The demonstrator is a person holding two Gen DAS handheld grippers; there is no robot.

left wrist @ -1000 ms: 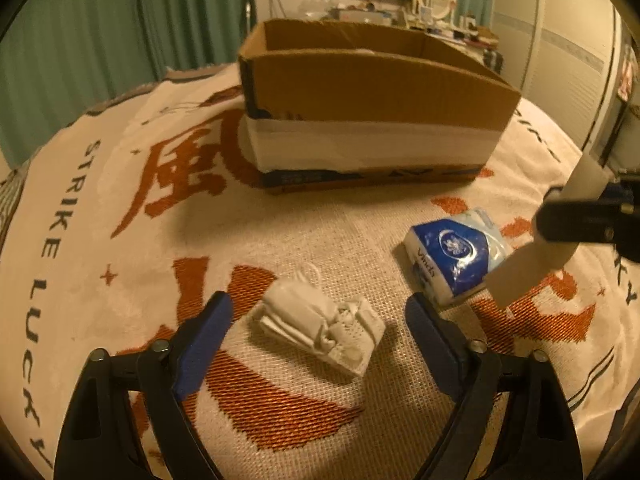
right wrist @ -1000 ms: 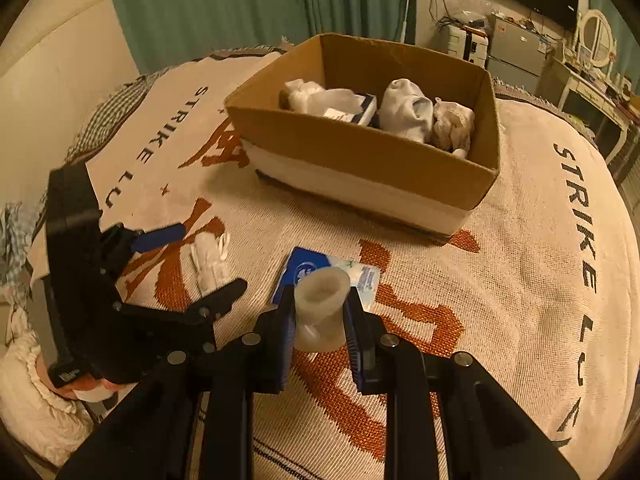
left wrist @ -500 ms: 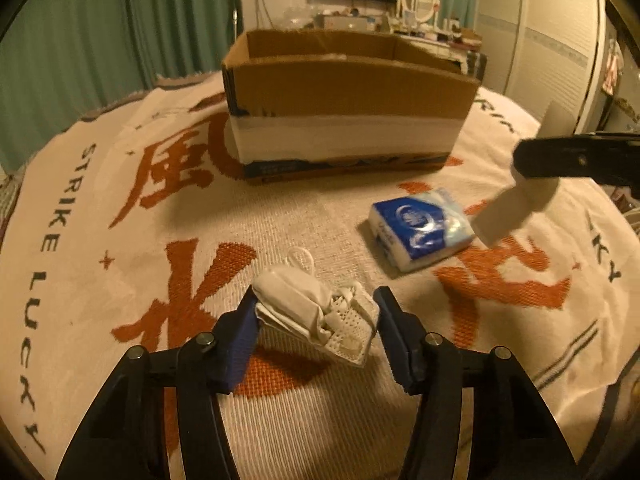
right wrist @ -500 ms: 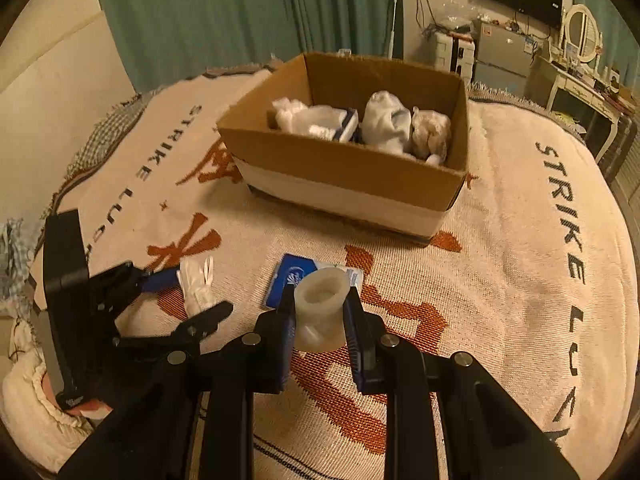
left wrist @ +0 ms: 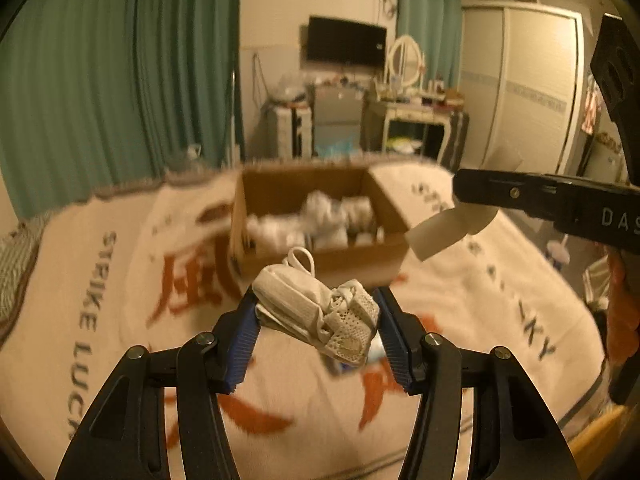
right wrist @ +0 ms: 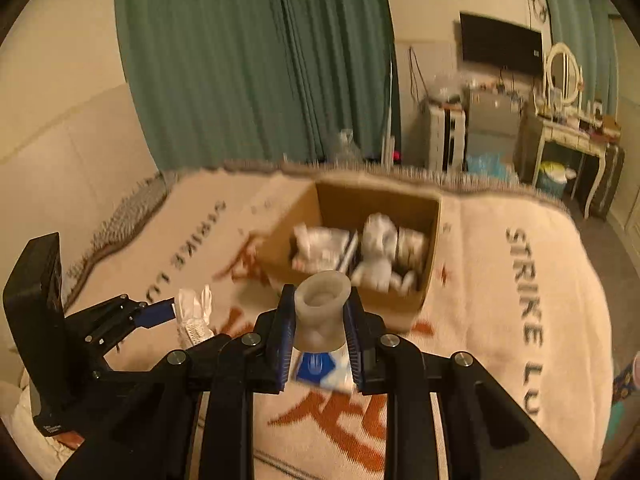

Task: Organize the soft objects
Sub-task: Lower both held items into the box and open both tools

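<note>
Black hand-held gripper [left wrist: 316, 320] frame, blue ribbed pads [left wrist: 242, 340] (silver screws).

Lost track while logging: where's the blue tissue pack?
Right wrist view: the blue tissue pack lies on the blanket under the right gripper, short of the cardboard box.

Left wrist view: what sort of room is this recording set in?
Most likely a bedroom. A bed covered by a woven blanket fills the foreground, and behind it stand a vanity with an oval mirror, a wardrobe and a wall TV.

Both wrist views high, facing cardboard box [left wrist: 316, 220], shared.
</note>
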